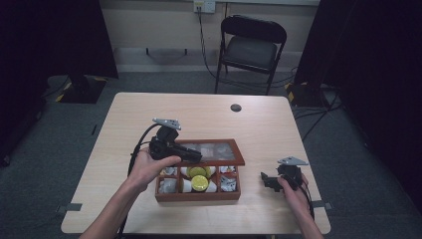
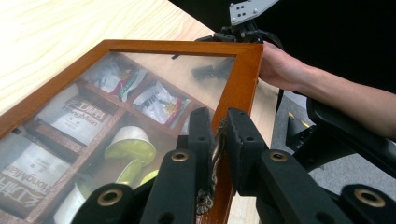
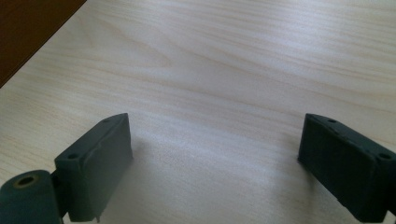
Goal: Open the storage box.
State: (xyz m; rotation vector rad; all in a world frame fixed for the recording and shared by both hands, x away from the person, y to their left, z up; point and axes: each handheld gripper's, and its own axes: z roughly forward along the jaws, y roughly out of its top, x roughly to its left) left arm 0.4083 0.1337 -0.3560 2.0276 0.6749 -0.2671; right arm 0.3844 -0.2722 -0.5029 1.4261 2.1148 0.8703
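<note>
Reddish wood box (image 1: pixel 197 195) near front edge of pale table (image 1: pixel 259 124), glass-paned lid (image 2: pixel 243 79) raised partway. My left gripper (image 2: pixel 219 140) clamped on lid's front rail, brass clasp (image 2: pixel 205 200) between its jaws. Beneath pane: compartments with tea sachets (image 2: pixel 161 103) and yellow-green capsules (image 2: pixel 130 142). My right gripper (image 3: pixel 215 163) resting low over bare table right of box, well apart from it, jaws spread wide, holding nothing.

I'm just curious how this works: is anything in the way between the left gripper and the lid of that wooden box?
Nothing visible is. The left gripper is already shut on the small metal clasp at the front edge of the lid, which stands partly raised over the wooden box.
</note>
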